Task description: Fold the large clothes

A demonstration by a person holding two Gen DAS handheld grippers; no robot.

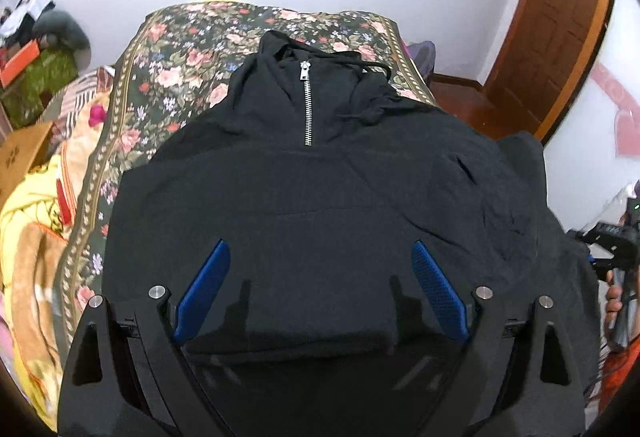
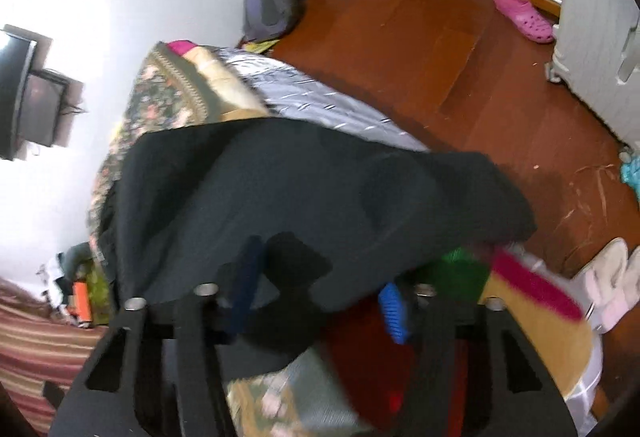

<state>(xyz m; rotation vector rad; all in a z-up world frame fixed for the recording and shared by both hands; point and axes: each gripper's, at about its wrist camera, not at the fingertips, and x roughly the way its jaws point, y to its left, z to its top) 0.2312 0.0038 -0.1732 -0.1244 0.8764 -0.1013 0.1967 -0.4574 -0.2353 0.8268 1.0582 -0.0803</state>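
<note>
A black half-zip hoodie lies front up on the floral bedspread, hood and silver zipper at the far end. My left gripper hovers open over the hoodie's lower body, blue pads spread wide, holding nothing. In the right wrist view the hoodie's side hangs over the bed edge. My right gripper is open at that edge; black cloth drapes between its blue fingers but the jaws stand apart. That view is motion-blurred.
A yellow patterned blanket and a cardboard box lie left of the bed. A wooden door is at right. On the wooden floor are a grey bag, a pink clog and white slippers.
</note>
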